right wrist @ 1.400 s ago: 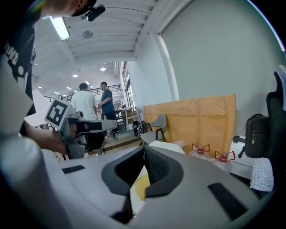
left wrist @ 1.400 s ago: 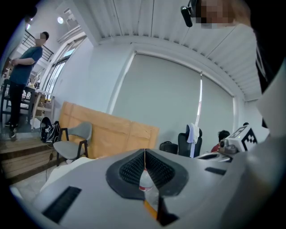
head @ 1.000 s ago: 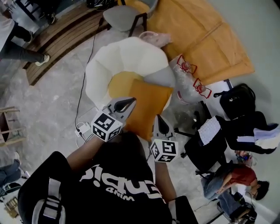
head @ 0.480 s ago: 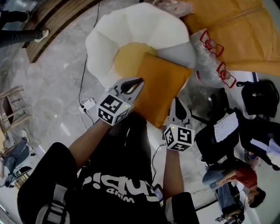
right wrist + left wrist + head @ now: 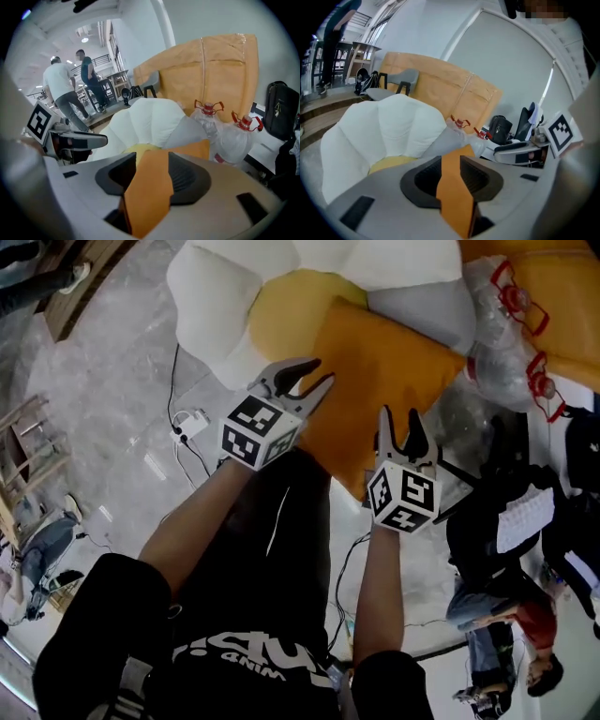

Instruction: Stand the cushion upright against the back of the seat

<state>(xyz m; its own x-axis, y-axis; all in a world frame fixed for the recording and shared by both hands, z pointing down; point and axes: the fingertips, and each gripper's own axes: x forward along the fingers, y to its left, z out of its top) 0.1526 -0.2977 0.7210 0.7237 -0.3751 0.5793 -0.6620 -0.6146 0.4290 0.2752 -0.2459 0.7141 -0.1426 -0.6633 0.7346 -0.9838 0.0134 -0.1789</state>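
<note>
Slippage looms: the orange cushion [image 5: 394,362] lies flat overhanging the white chair's [image 5: 206,287] seat front, and left gripper [image 5: 319,373] and right gripper [image 5: 398,418], jaws just opened astride its near edge without pinching, could shove it off.

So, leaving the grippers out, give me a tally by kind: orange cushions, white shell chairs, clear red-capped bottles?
Orange cushion: 1
White shell chair: 1
Clear red-capped bottles: 2
Total: 4
</note>
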